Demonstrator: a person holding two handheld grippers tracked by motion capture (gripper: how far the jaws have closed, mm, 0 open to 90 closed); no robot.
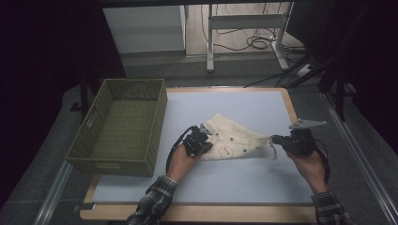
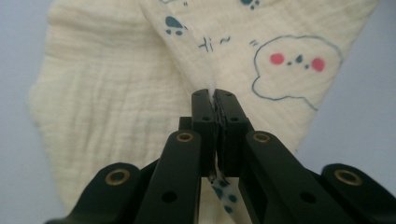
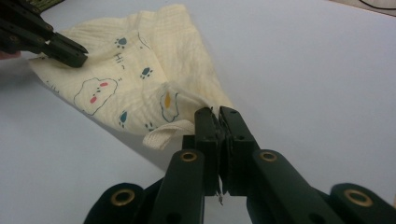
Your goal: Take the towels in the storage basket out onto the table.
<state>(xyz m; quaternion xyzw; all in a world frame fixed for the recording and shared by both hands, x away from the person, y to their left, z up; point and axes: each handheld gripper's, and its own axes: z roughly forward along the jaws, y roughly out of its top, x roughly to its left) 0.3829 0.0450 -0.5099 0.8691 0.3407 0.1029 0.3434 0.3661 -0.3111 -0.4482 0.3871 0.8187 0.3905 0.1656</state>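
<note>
On the pale table [image 1: 244, 101] both corners of the cream cloth [image 1: 234, 140] are pinched, left gripper [image 1: 202, 140] and right gripper [image 1: 277, 139] clamped; folding and the basket [image 1: 117, 161] remain.

Dim light is falling over the room; a grey floor [image 1: 263, 70] is showing at the frame's top, where white table legs [image 1: 210, 42] are standing and black cables [image 1: 256, 42] are trailing at upper right.
</note>
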